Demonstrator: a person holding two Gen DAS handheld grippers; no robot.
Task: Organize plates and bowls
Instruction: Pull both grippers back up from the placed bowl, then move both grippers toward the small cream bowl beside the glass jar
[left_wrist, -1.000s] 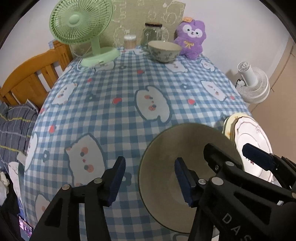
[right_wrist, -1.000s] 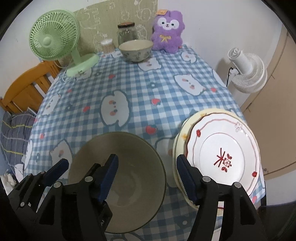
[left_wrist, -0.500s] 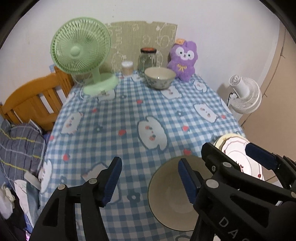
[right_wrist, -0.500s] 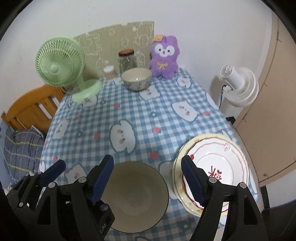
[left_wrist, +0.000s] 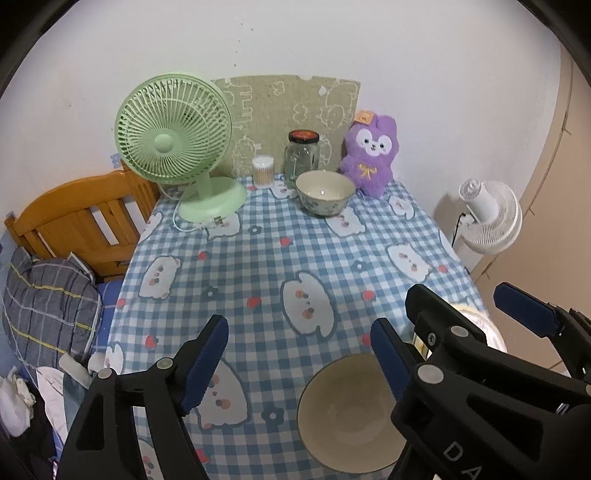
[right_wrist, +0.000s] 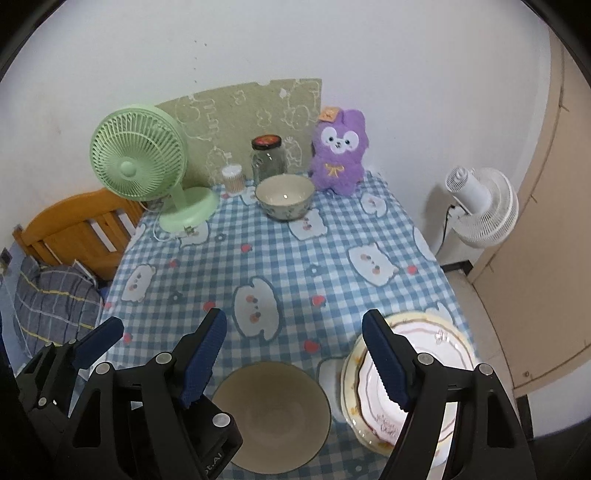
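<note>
Hovering above the near end of the counter (left_wrist: 266, 258) with both tools held clear of the crockery: left gripper (left_wrist: 297, 354) spread wide and carrying nothing, right gripper (right_wrist: 293, 350) likewise wide apart and empty. Sitting free at the lower centre of the frame, the plain bowl (right_wrist: 271, 415), with the stacked plates (right_wrist: 439, 343) just beside it at lower right, seemingly touching at the rims, probably grouped there as one pile for each kind. Waiting at the upper centre, well apart from both, the patterned bowl (left_wrist: 325, 192), near the glass jar (left_wrist: 302, 153) and the purple plush toy (left_wrist: 371, 158); likely the next piece to be fetched and nested in the plain one. Showing the plates almost whole in the right wrist view, decorated top plate included; hiding nearly all of them in the left wrist view, behind the right tool crossing the lower right of the frame, with only a pale rim edge peeking out. Showing, in turn, more of the bedding (left_wrist: 48, 306) at lower left in the left wrist view.
</note>
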